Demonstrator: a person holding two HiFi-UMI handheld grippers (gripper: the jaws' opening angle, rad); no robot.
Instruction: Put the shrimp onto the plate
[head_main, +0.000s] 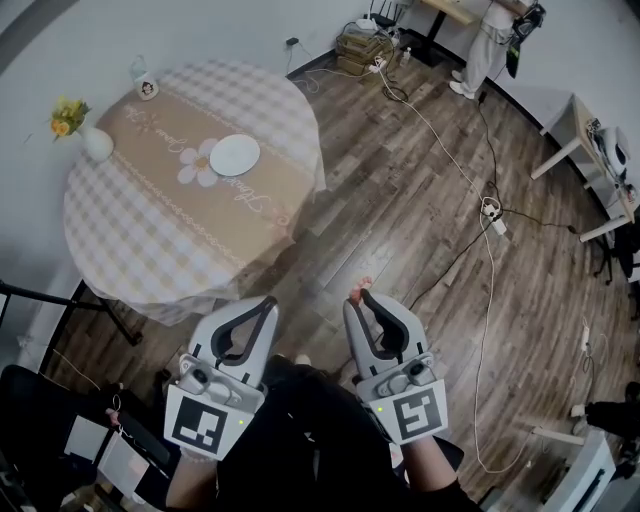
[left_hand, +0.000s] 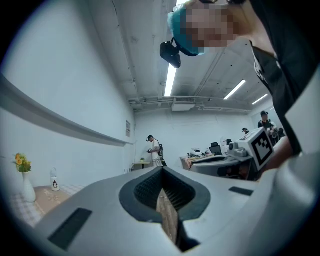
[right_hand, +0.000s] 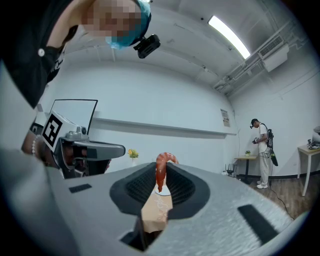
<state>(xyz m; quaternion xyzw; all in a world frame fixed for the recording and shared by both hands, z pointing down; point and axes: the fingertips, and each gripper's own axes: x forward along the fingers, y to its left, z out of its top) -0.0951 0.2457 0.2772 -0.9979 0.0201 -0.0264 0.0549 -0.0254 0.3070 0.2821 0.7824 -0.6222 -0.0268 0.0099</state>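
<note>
Item one, my right gripper (head_main: 360, 298): jaws clamped on the shrimp (right_hand: 160, 172), which hangs orange-red between the ribbed pads with its curled end poking above the tips. The right gripper view shows this hold plainly. The head view gives only a small pink bit at the tips, low centre of the frame, over the wooden floor (head_main: 420, 220) and well apart from the counter (head_main: 120, 240). Item two, my left gripper (head_main: 268, 302): jaws closed tip to tip with nothing held; its own view shows only floorboards through the slot behind the tips. Item three, the counter: round, under a checked cloth with a tan runner, upper left of the head view. Item four, the plate (head_main: 234, 155): white, bare, lying on the runner near the counter's middle; the right gripper view catches a sliver of it through the opening below the shrimp. Item five, a vase (head_main: 96, 145) with yellow flowers at the counter's left edge, and a small white bottle (head_main: 146, 87) at its far edge. Surroundings: cables (head_main: 487, 215) trail across the floor at right; a person (head_main: 488, 40) stands in the upper right corner and appears upright in both gripper views; white desks (head_main: 590, 150) line the right edge. Only the head view shows both grippers side by side.
</note>
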